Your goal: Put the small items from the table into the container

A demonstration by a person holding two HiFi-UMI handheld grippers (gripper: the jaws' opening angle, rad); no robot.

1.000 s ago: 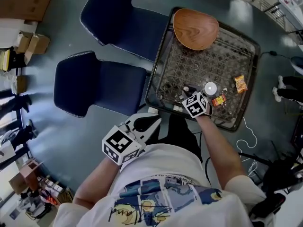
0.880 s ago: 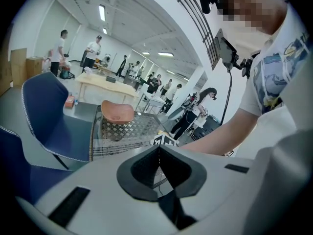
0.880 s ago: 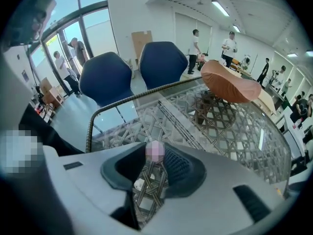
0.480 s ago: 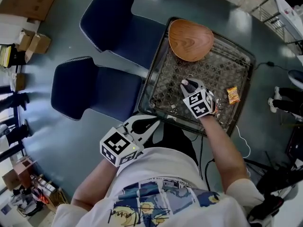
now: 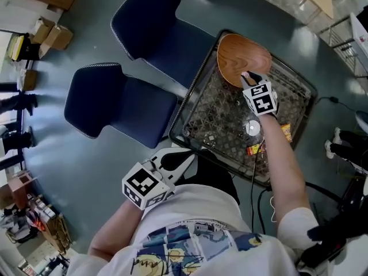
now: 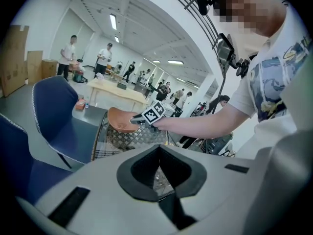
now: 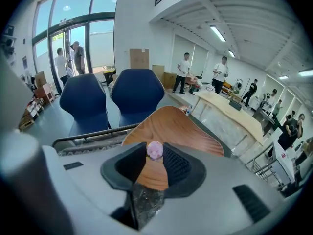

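You are looking down on one mesh table (image 5: 221, 114) at the right of the head view, two blue chairs (image 5: 154, 30) to its left, and one wooden bowl (image 5: 236, 50) sitting on the table's upper corner. Three small things are lying on the mesh below the bowl: one white round cap (image 5: 251, 127), one orange packet (image 5: 286, 132) and one red packet (image 5: 254, 149) (their print is too small to read). Your right gripper (image 5: 246, 75) is reaching over the bowl's lower edge. Its jaws are standing partly apart and pinching one small pink piece (image 7: 155, 151) between the pad tips, with the bowl's wood showing right behind it. Your left gripper (image 5: 190, 156) is hanging near your body at lower centre, just off the table's near edge, its jaws closed together and gripping nothing.
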